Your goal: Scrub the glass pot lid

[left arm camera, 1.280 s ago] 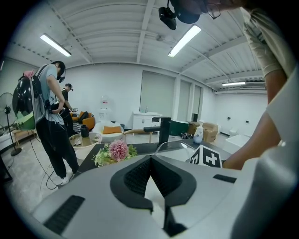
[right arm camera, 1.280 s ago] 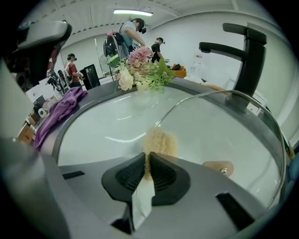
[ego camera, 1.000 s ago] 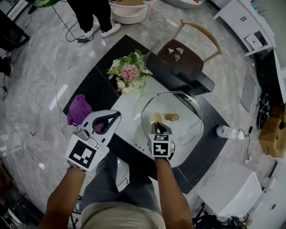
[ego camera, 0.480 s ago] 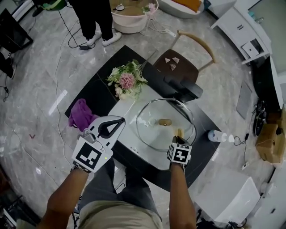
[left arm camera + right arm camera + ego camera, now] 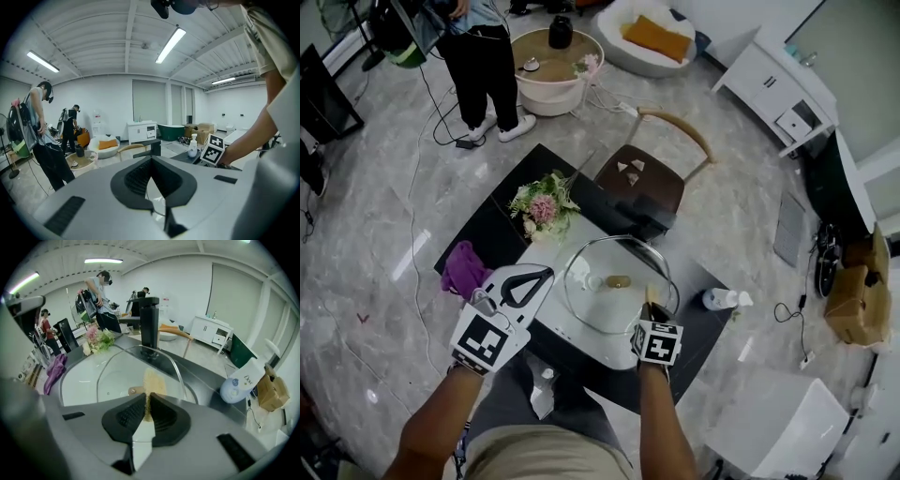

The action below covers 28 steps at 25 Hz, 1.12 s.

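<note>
The glass pot lid point(image 5: 600, 291) with a wooden knob point(image 5: 619, 281) lies in a white basin point(image 5: 551, 319) on the dark table. My right gripper point(image 5: 651, 306) is at the lid's near right rim, shut on a yellow scrub sponge point(image 5: 652, 296). In the right gripper view the sponge point(image 5: 153, 383) sticks out past the right gripper point(image 5: 146, 397) onto the lid point(image 5: 119, 373), just right of the knob point(image 5: 136, 391). My left gripper point(image 5: 546, 273) is held up left of the lid, shut with nothing in it. In its own view the left gripper point(image 5: 150, 161) looks out over the room.
On the table are a flower bunch point(image 5: 539, 208), a purple cloth point(image 5: 464, 267), a white soap bottle point(image 5: 722, 299) and a black upright block point(image 5: 150, 322) behind the lid. A wooden chair point(image 5: 642, 183) stands at the far side. A person point(image 5: 487, 56) stands beyond.
My right gripper and sponge moved from the lid's near left part to its near right rim. The head view rose and shows more of the room. My left gripper kept its place.
</note>
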Each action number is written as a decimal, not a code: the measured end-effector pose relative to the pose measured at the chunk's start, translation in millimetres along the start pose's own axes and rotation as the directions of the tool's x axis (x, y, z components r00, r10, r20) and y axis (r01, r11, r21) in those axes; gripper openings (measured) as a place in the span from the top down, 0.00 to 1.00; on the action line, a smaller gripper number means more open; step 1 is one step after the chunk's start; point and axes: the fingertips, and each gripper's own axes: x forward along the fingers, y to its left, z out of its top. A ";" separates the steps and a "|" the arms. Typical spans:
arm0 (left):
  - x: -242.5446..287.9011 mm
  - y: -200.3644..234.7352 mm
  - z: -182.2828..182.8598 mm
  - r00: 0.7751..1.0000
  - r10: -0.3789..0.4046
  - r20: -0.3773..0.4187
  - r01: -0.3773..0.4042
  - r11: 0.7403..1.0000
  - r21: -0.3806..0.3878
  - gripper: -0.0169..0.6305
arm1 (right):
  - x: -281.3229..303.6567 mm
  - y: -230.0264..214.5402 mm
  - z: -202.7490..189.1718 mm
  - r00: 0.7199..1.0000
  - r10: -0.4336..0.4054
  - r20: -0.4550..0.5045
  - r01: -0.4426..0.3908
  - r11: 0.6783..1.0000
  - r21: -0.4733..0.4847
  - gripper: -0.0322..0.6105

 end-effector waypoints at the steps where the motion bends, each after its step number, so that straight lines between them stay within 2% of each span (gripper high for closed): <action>1: -2.6 -3.0 9.2 1.000 0.000 0.008 0.000 1.000 -0.005 0.95 | -9.9 0.6 7.3 1.000 0.007 0.022 -0.007 1.000 -0.005 0.89; 8: -30.4 -14.7 52.1 0.999 -0.011 0.046 0.008 0.999 0.047 0.95 | -86.7 3.8 57.0 0.982 0.052 0.182 -0.040 0.997 -0.069 0.89; 14: -60.7 -19.7 71.9 0.998 -0.014 0.063 0.009 0.997 0.074 0.95 | -164.9 2.6 88.8 0.941 0.096 0.326 -0.068 0.993 -0.096 0.89; 16: -69.4 -21.3 79.0 0.997 -0.009 0.071 0.006 0.999 0.049 0.95 | -190.7 3.5 98.2 0.920 0.112 0.377 -0.076 0.991 -0.109 0.89; 21: -86.9 -31.0 99.7 0.996 -0.014 0.092 0.008 0.998 0.063 0.95 | -269.2 5.4 121.1 0.851 0.151 0.504 -0.084 0.985 -0.154 0.89; 28: -109.7 -37.6 112.0 0.991 0.009 0.136 -0.027 0.990 0.135 0.95 | -358.1 13.4 131.0 0.741 0.225 0.632 -0.136 0.973 -0.188 0.89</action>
